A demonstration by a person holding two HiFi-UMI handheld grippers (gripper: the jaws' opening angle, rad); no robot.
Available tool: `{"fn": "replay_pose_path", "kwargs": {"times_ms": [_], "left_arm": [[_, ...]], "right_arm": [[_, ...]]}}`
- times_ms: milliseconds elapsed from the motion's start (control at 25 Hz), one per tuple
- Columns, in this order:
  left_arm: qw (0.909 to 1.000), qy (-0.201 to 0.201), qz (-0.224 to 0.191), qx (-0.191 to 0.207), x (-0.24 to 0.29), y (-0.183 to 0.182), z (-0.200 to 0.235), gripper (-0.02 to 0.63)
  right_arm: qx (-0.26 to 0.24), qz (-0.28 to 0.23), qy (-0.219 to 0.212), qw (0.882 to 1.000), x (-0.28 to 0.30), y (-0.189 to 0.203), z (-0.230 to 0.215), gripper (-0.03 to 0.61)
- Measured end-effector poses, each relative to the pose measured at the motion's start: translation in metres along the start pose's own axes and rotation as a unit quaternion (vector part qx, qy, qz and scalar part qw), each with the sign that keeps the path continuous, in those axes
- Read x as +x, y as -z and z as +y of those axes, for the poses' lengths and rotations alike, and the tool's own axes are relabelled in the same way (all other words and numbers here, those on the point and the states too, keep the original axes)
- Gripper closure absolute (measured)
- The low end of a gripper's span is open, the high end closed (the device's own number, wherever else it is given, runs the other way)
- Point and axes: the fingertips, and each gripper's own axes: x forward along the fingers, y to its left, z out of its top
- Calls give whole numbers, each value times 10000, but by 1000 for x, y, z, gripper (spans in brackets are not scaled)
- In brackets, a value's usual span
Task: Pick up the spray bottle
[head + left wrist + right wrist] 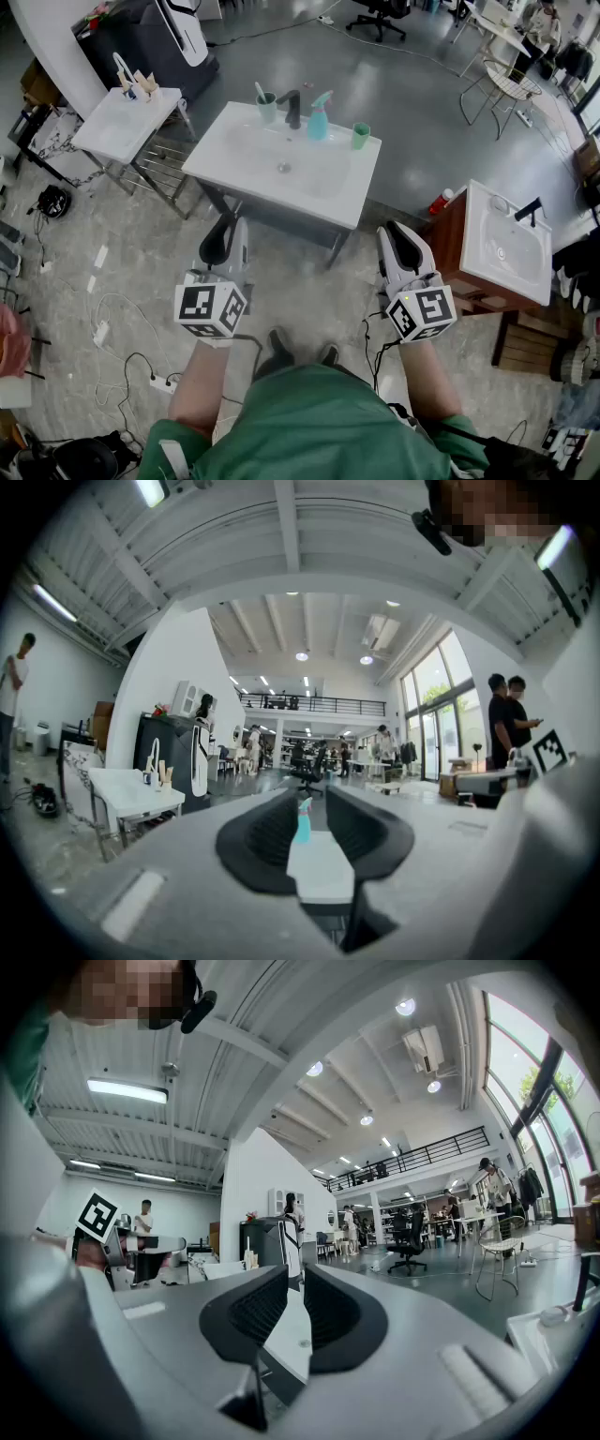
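Observation:
The teal spray bottle (319, 117) stands upright at the back of a white sink counter (234, 169), between a black faucet (292, 108) and a green cup (361, 136). A cup with a toothbrush (266, 106) is left of the faucet. Both grippers hang level in front of the counter, well short of it. My left gripper (226, 242) (312, 808) looks shut with only a thin slit, through which the spray bottle (303, 819) shows far ahead. My right gripper (404, 246) (295, 1283) is shut and holds nothing.
A second white table (122, 131) stands at the left. A wooden cabinet with a sink (506, 244) is at the right, a red bottle (440, 201) beside it. Cables and a power strip (159, 382) lie on the floor. People stand in the background.

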Motion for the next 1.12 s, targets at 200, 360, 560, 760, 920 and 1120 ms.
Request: {"fn": "replay_pose_path", "kwargs": {"times_ms": [200,360,560,760,920,1120], "left_arm": [[10000,16,-11,-13,8,-2,19,522],[10000,43,-4,-54,12,-1,34,522],[10000,19,-72,25,13,-9,57,520],[9995,-33,-294,126,7,-22,83,468],[9994,20,-321,115,2,-27,107,430],[9991,83,-409,52,-5,-35,145,426]], "right_arm": [[5,-1,87,10000,17,0,3,523],[-10,19,143,9999,30,1,9,523],[130,-68,348,9993,44,-3,8,523],[195,-237,668,9973,59,-12,4,500],[182,-268,760,9966,74,-19,16,428],[86,-363,831,9958,95,-31,46,428]]}}
